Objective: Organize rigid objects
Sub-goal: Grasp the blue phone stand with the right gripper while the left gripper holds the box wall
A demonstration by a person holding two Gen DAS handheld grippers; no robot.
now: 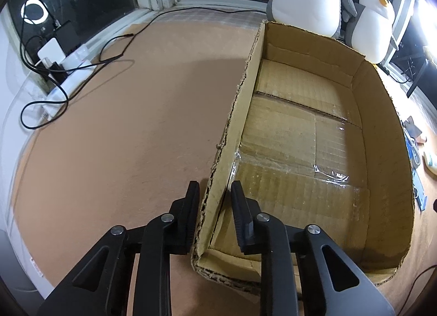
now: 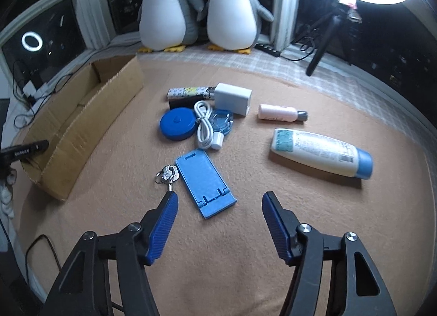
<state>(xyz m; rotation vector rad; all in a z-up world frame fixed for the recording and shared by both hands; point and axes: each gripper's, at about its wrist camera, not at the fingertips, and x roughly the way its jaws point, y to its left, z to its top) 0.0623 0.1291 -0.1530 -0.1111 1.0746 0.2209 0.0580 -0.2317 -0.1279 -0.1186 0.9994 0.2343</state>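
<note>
- At the box's [image 1: 314,130] near left corner, your left gripper [image 1: 215,193] is pinched narrow on the wall [image 1: 240,113], one finger outside and one inside. That wall's edge is torn and ragged; pull hard and the cardboard may rip or fold, and the box may skid on the blanket [image 1: 114,124].
- Hold the box low and steady. If you lift that corner, the far side may tip, and whatever you drop in later would slide.
- Over the blanket, your right gripper [image 2: 220,206] stands fairly wide and empty, nothing between its blue pads [image 2: 164,223]. The stand [image 2: 204,184] lies just ahead between the fingers, flat on the blanket.
- The left finger's tip sits right at the keys [image 2: 168,175], which lie just beside the stand. Close from here and you may catch the key shaft with the stand, or knock the keys aside.
- The stand is thin and flat, so the pads may slide over its edges and only push it along the soft blanket. Come down squarely over it.
- Further back, the cable [image 2: 204,127], blue disc [image 2: 177,124] and charger [image 2: 232,98] lie crowded and touching; a sweep through them would drag several at once.
- The bottle [image 2: 322,153] lies on its side, well apart to the right, and looks likely to roll if nudged.
</note>
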